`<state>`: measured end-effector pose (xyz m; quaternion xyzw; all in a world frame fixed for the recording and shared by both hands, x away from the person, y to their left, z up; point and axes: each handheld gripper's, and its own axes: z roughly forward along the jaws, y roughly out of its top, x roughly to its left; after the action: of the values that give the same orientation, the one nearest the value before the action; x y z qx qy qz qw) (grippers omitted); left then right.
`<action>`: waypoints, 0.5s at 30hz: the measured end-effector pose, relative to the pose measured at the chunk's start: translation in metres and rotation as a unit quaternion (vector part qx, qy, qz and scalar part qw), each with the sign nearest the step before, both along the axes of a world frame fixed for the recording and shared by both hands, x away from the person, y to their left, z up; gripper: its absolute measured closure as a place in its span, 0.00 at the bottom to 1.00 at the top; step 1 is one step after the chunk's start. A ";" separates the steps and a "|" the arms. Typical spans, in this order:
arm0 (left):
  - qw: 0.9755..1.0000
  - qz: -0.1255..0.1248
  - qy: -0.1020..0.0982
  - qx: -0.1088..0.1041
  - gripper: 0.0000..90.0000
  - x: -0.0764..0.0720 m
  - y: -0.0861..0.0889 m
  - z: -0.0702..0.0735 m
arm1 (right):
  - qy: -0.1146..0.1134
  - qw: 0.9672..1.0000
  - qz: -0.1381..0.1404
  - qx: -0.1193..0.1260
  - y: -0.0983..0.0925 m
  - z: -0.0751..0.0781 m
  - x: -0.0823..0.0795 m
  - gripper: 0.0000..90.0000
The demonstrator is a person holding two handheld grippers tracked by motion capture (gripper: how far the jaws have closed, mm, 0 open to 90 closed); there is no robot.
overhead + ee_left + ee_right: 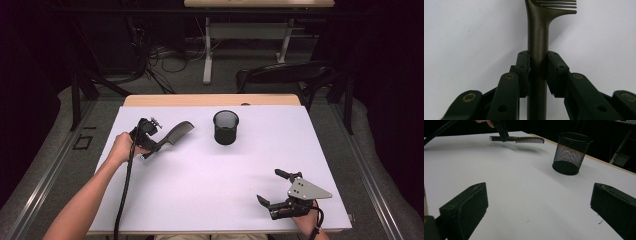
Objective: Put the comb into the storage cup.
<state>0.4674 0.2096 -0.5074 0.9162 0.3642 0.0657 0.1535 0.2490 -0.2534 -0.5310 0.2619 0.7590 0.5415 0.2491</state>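
Left gripper (159, 141), at nine o'clock on the white surface (210, 190) in the high view, pinches the handle of a black plastic comb (176, 134); a black mesh cup (226, 127) stands at twelve. Its own view shows both pads clamping the comb handle (537, 37). Right gripper view: jaws spread wide, comb (529, 140) at eleven o'clock.

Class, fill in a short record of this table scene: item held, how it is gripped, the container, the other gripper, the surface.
Item held: black plastic comb
Grip: left gripper shut on the comb's handle
Container: black wire-mesh cup, upright, apart from comb
Other gripper: right gripper open, nothing between its jaws
Surface: white table
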 end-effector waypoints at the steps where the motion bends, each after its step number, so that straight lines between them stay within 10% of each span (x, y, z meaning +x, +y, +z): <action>1: 1.000 -0.002 -0.001 -0.002 0.81 -0.001 0.000 0.001 | 0.000 1.000 -0.001 0.000 0.000 0.000 0.000 0.01; 15: 0.999 0.009 -0.030 -0.044 0.81 -0.014 0.003 0.008 | -0.001 1.000 0.000 0.000 0.000 0.000 0.000 0.01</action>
<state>0.4535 0.2124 -0.4994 0.9028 0.3703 0.0781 0.2042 0.2487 -0.2534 -0.5309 0.2618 0.7586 0.5417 0.2500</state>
